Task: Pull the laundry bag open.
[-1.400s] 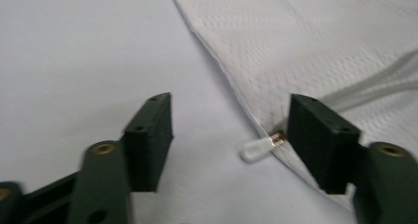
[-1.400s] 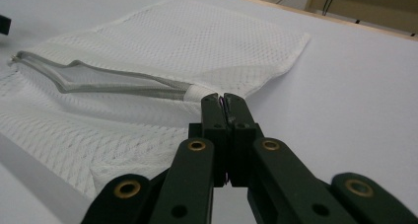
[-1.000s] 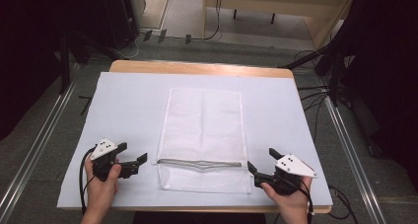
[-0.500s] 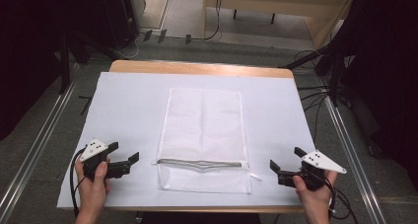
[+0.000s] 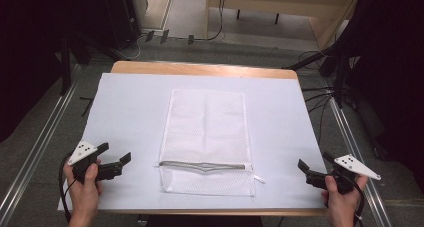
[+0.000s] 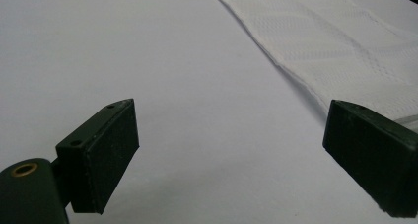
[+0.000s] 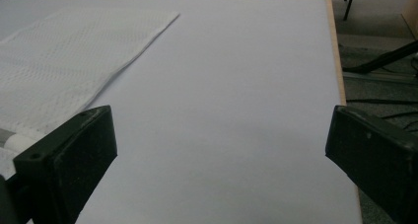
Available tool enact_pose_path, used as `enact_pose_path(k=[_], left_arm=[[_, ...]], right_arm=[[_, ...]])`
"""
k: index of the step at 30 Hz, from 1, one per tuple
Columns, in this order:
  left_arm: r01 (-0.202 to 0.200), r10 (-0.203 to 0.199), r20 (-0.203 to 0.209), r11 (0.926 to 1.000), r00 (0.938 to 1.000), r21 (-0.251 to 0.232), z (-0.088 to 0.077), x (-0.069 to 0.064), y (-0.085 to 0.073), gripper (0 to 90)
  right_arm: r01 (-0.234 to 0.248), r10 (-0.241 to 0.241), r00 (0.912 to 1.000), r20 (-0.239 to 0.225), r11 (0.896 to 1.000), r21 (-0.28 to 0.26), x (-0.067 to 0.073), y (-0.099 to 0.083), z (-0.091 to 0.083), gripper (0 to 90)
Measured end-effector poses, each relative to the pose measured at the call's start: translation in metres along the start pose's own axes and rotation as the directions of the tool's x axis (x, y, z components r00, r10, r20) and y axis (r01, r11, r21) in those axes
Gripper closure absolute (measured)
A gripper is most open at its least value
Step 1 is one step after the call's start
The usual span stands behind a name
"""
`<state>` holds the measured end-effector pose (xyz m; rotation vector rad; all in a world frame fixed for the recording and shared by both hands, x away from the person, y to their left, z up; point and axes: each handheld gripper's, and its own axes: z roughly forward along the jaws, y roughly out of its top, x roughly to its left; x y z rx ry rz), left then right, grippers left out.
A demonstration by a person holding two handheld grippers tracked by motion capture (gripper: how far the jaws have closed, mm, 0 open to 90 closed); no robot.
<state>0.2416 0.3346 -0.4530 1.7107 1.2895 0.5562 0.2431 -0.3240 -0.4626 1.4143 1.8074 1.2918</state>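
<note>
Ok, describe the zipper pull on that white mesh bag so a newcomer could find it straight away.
Start at the wooden table covered by a white sheet, then find the white mesh laundry bag lying flat at its middle. Follow the grey zipper line across the bag's near end to its right end: the small white zipper pull sticks out past the bag's edge.

Bare white table covering [image 5: 125,112] is left open on both sides of the flat white mesh zip bag [image 5: 207,137], the surface's sole obstruction, lying centrally.
</note>
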Motion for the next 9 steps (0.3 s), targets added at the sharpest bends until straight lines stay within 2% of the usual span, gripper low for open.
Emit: enact_pose_path(k=[2, 9], left_arm=[[0.001, -0.001, -0.004, 1.0, 1.0, 0.0, -0.0004, 0.0013, -0.0003, 7.0], [-0.01, 0.01, -0.016, 0.9999, 0.9998, 0.011, 0.0016, 0.0016, -0.0009, 6.6]], right_arm=[[-0.013, 0.013, 0.9999, 0.007, 1.0, 0.0, -0.0027, -0.0009, -0.001, 0.0], [-0.003, 0.003, 0.9999, 0.012, 1.0, 0.012, -0.0023, -0.0011, 0.0032, 0.0]])
